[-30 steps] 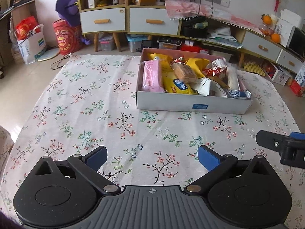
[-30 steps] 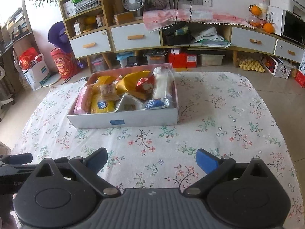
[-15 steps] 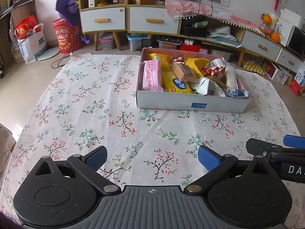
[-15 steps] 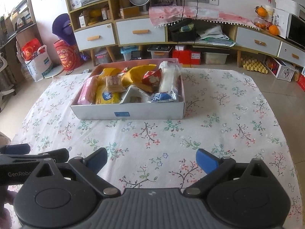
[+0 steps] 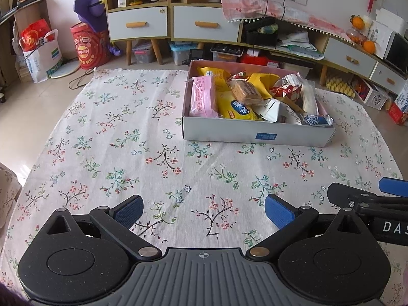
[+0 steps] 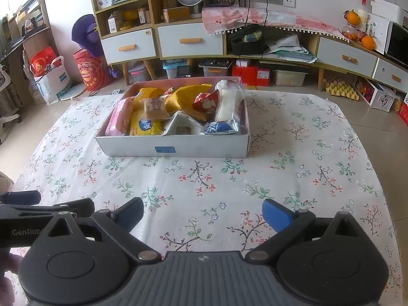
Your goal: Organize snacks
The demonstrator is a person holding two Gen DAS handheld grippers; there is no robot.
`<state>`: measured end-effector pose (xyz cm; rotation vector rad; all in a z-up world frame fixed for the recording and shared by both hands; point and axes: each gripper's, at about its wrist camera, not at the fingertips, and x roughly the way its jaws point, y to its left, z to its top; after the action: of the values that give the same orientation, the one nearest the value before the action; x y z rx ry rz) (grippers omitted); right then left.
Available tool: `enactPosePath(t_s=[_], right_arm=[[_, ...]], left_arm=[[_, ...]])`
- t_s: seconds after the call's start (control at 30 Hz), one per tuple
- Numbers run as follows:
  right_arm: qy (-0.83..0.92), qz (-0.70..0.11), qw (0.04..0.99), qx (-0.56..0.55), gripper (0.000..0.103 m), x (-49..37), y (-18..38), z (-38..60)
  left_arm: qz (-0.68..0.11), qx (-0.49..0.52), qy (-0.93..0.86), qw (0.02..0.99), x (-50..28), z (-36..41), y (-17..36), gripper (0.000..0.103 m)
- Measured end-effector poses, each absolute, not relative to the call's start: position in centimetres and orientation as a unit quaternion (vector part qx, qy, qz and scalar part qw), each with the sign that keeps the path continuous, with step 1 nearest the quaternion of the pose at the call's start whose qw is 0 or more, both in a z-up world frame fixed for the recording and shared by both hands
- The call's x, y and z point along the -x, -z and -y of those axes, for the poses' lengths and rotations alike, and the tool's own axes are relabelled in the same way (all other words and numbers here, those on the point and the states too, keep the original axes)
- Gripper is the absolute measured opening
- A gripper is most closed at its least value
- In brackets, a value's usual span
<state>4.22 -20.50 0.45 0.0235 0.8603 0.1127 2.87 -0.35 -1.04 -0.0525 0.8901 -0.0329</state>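
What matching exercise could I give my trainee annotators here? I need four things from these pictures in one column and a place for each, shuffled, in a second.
Things:
1. pink packet
2. long white packet
3. blue label
4. left gripper

Places:
A. outside face of the box's near wall
B. above the floral cloth, short of the box
C. along the box's left wall
D. along the box's right wall

Pairs: 1-C, 2-D, 3-A, 4-B

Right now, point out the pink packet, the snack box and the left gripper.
pink packet (image 5: 203,98), left wrist view, middle of wrapper.
snack box (image 5: 224,130), left wrist view, front wall.
left gripper (image 5: 204,207), left wrist view, between fingertips.
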Motion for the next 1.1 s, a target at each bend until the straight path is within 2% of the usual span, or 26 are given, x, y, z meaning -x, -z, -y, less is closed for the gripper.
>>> enactPosePath(t_s=[1.1], right_arm=[[-0.053,-0.423,0.904,-0.015,0.088,-4.26,-0.13,20.47]], left_arm=[[-0.433,0.024,0.014,0.901,-2.91,0.29,1.11,0.102]])
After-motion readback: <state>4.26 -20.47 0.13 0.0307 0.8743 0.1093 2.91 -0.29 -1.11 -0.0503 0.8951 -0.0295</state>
